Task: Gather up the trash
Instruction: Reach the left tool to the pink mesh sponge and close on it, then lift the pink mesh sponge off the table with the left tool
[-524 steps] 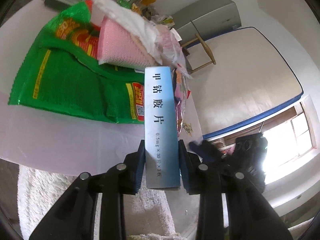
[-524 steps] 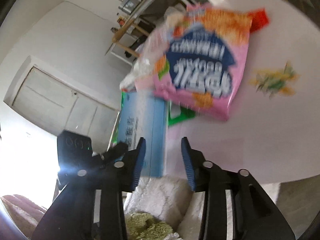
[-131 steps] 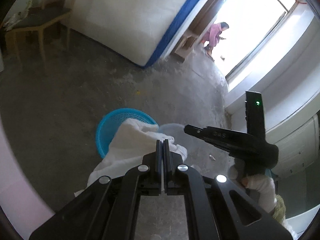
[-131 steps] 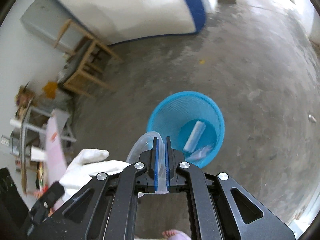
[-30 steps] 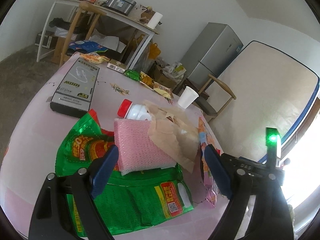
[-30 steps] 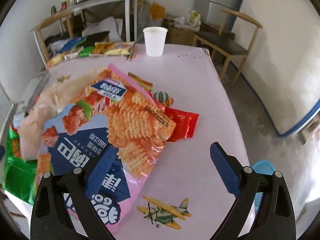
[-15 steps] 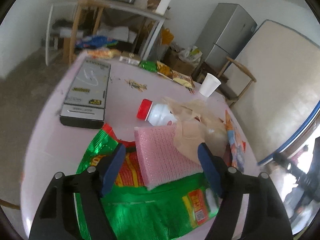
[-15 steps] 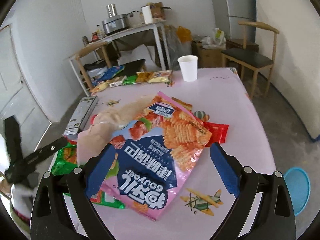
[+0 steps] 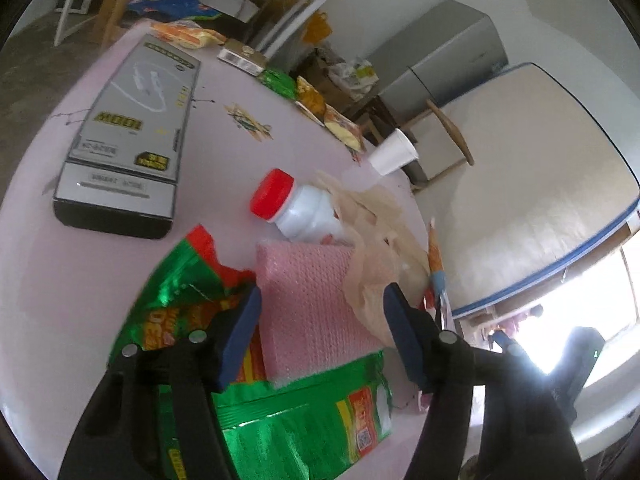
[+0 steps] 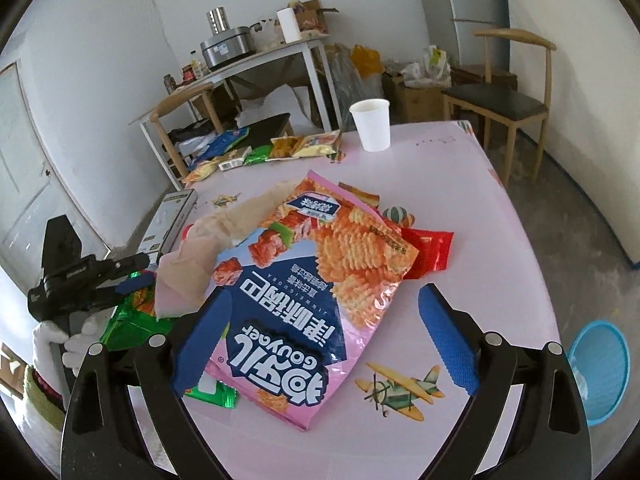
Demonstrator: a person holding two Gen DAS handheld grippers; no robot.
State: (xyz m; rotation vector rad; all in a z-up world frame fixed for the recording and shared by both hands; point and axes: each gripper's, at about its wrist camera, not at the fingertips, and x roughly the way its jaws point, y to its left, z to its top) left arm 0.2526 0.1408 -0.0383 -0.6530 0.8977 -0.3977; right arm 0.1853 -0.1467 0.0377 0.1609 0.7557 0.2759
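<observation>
My left gripper (image 9: pixel 320 332) is open, its jaws on either side of a pink bubble-wrap pad (image 9: pixel 312 308) that lies on a green foil bag (image 9: pixel 280 432). A white bottle with a red cap (image 9: pixel 296 208) and crumpled beige paper (image 9: pixel 376 248) lie just beyond. My right gripper (image 10: pixel 326 344) is open and empty above a large pink chip bag (image 10: pixel 308 312). A red wrapper (image 10: pixel 428 252) pokes out beside the bag. The left gripper (image 10: pixel 132 284) also shows at the left of the right wrist view. A blue trash basket (image 10: pixel 600 368) stands on the floor at right.
The pink table (image 10: pixel 480 216) also bears a grey flat box (image 9: pixel 128 136), a white paper cup (image 10: pixel 372 124) and small snack packets (image 10: pixel 280 148) at the far edge. Wooden chairs (image 10: pixel 508 96), a cluttered side table and a fridge stand behind.
My left gripper has moved down close over the pink pad and green bag. My right gripper has come closer over the chip bag. Both stay open.
</observation>
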